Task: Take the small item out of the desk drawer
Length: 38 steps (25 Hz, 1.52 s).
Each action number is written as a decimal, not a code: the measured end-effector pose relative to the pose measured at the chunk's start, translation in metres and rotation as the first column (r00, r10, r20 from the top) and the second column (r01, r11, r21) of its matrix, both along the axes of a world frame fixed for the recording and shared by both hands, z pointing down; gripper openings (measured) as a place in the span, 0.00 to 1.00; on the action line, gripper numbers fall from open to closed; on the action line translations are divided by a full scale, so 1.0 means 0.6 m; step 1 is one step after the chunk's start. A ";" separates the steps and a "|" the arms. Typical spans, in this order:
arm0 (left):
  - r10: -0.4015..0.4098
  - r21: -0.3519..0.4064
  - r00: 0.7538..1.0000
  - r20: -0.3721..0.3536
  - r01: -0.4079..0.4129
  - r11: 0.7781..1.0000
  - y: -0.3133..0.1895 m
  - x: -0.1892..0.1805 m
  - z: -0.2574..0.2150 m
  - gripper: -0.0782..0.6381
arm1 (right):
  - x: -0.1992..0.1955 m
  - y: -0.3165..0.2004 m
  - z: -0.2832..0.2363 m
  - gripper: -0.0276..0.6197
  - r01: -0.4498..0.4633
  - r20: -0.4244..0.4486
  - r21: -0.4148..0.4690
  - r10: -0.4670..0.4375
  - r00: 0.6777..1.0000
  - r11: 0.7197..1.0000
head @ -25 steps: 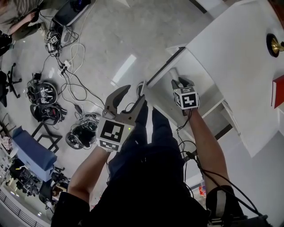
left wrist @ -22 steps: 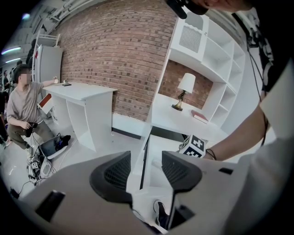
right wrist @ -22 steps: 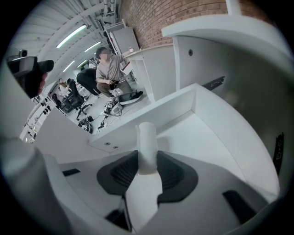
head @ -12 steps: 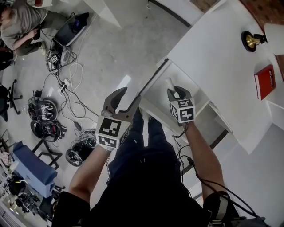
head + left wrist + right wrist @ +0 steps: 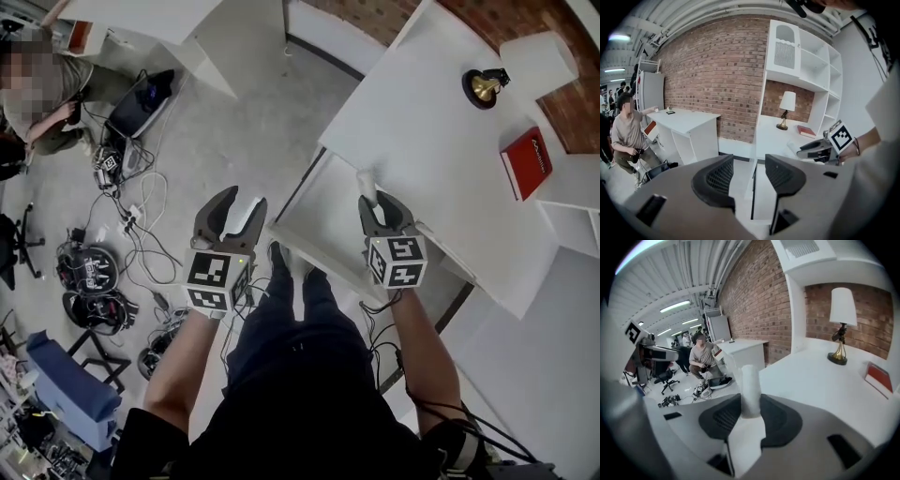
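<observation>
While my right gripper (image 5: pixel 380 208) hangs above the open white desk drawer (image 5: pixel 314 220), its jaws stand fairly wide, clamped on a small white cylindrical tube (image 5: pixel 751 380) that is clear of the drawer. Left gripper (image 5: pixel 236 208): jaws apart, nothing between them, just off the drawer's front edge.

Risk: much of the tube stands out past the pads. A tilt, or a knock on the white desk top (image 5: pixel 422 122), could lever it loose.

Writing: print on the red book (image 5: pixel 527 161) is too small to read. No print shows on the tube.
</observation>
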<state>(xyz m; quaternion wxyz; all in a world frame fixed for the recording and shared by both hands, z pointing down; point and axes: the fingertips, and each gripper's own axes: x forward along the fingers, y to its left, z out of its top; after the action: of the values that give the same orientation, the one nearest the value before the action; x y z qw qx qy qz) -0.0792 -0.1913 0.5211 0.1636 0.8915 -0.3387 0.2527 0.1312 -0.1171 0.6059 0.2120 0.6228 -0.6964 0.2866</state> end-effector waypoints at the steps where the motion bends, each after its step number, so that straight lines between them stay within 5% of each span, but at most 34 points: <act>1: -0.003 0.012 1.000 -0.006 0.003 1.000 -0.005 0.003 -0.011 0.40 | 0.012 0.000 -0.022 0.24 -0.021 -0.001 0.028 0.021 1.000 0.999; 8: -0.014 0.094 0.998 -0.058 0.019 0.995 -0.025 0.027 -0.080 0.39 | 0.091 0.019 -0.144 0.24 -0.169 -0.017 0.194 0.176 0.984 0.966; 24: 0.108 0.283 0.977 -0.182 -0.054 0.958 0.001 0.090 -0.284 0.40 | 0.164 0.124 -0.428 0.24 -0.316 -0.062 0.499 0.397 0.916 0.807; 38: 0.261 0.346 0.933 -0.246 -0.167 0.923 0.010 0.141 -0.361 0.39 | 0.175 0.194 -0.516 0.24 -0.394 -0.111 0.552 0.532 0.839 0.735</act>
<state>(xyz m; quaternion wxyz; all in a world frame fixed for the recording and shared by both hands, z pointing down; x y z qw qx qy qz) 0.0053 -0.1852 0.3047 0.0355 0.9651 -0.2472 0.0786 0.2364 -0.0005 0.2961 0.0513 0.8427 -0.5334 0.0521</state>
